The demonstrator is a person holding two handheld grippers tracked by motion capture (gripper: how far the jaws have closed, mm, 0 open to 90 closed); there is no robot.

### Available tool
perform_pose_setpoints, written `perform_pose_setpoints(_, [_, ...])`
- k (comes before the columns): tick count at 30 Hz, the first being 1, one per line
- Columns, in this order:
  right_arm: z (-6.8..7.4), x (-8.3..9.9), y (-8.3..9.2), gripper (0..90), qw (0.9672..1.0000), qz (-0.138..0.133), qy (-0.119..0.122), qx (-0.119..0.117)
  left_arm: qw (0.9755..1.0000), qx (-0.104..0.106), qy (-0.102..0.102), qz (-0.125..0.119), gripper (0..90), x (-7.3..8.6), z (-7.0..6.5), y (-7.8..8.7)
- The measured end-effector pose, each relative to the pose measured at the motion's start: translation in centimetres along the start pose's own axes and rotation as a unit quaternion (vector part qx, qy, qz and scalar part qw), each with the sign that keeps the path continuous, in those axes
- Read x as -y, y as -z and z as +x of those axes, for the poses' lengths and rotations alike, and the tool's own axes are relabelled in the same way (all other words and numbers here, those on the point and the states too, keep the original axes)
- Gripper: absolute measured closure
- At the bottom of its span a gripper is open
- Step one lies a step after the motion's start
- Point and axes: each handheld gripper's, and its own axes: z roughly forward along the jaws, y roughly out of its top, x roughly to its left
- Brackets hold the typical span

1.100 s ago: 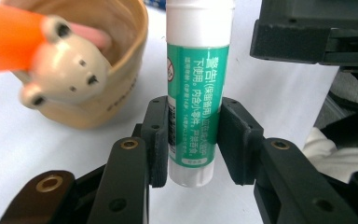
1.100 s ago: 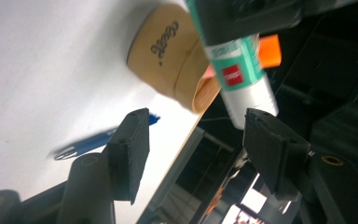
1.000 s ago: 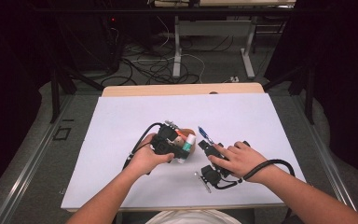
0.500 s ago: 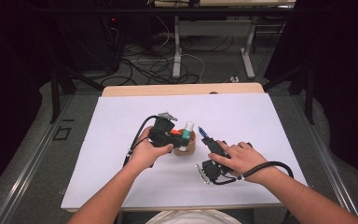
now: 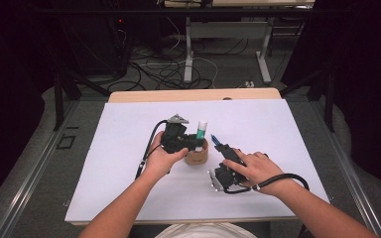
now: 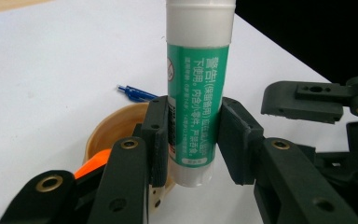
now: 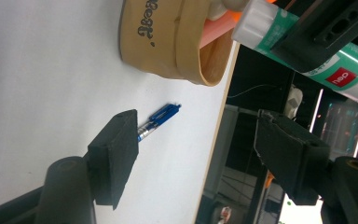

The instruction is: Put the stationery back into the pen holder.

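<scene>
High view, near to far: two forearms coming in from the bottom edge, the right hand resting on the white worktop (image 5: 278,119) with the right claw (image 5: 219,148) pointing up the picture toward a blue pen (image 5: 215,140) lying flat. Jaws of that claw just been opening, standing apart in the right gripper view, one pad (image 7: 116,149) just beside the pen (image 7: 161,119), nothing pressed between them. A second ago, held a little higher with the pen's tip raised near the jaws; now lower, pen down on the sheet. Just beyond and to the left, a tan cup (image 5: 196,152) standing upright, something orange (image 6: 91,165) inside it. Left claw (image 5: 193,143) clamped on a green-and-white glue stick (image 5: 201,131), pads (image 6: 158,135) pressing both sides of the tube (image 6: 193,116). Stick upright, white cap upward, lower end hanging just above the cup's rim (image 6: 116,126). Earlier, stick tilted and lower beside the claw; now upright over the cup. Farther back, the worktop's wooden edge (image 5: 193,95), then cables (image 5: 168,64) on the dark floor.
</scene>
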Motion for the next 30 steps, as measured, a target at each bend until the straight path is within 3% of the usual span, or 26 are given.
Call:
perform_pose_setpoints(1, [-0.1, 0.0, 0.1, 29.8, 0.9999, 0.007, -0.008, -0.010, 1.0000, -0.001, -0.001, -0.003, 65.9, 0.0, 0.0, -0.1])
perform_pose_setpoints(5, [0.0, 0.3, -0.1, 29.1, 0.9992, -0.001, -0.040, 0.001, 0.9997, -0.010, -0.002, -0.020, 66.0, 0.2, 0.1, -0.5])
perform_pose_setpoints(13, [0.0, 1.0, -0.1, 29.2, 0.9972, 0.001, -0.075, 0.000, 0.9987, -0.025, 0.011, -0.044, 65.9, 0.6, 0.2, -1.3])
perform_pose_setpoints(21, [-0.1, 1.5, -0.3, 29.2, 0.9928, -0.001, -0.120, -0.006, 0.9978, -0.035, 0.012, -0.055, 65.9, 0.8, 0.2, -2.1])
perform_pose_setpoints(23, [0.0, 1.6, -0.2, 29.2, 0.9902, 0.004, -0.140, -0.008, 0.9978, -0.036, 0.014, -0.053, 65.9, 0.8, 0.3, -2.3])
perform_pose_setpoints(25, [-0.3, 1.8, -0.1, 29.4, 0.9913, 0.011, -0.130, -0.011, 0.9980, -0.039, 0.014, -0.048, 65.9, 0.9, 0.3, -2.4])
perform_pose_setpoints(26, [-0.3, 1.9, -0.3, 29.6, 0.9907, 0.002, -0.136, -0.009, 0.9983, -0.040, 0.011, -0.041, 65.9, 0.9, 0.4, -2.4])
perform_pose_setpoints(27, [-0.2, 2.0, -0.4, 29.7, 0.9899, -0.002, -0.142, -0.005, 0.9977, -0.042, 0.015, -0.051, 65.9, 0.9, 0.4, -2.7])
perform_pose_setpoints(28, [-0.4, 2.0, -0.1, 29.7, 0.9898, 0.020, -0.140, -0.018, 0.9980, -0.042, 0.011, -0.046, 65.9, 1.0, 0.4, -2.7])
perform_pose_setpoints(30, [-0.1, 2.2, -0.6, 30.4, 0.9875, -0.011, -0.157, 0.001, 0.9980, -0.042, 0.013, -0.045, 65.8, 1.0, 0.3, -2.9])
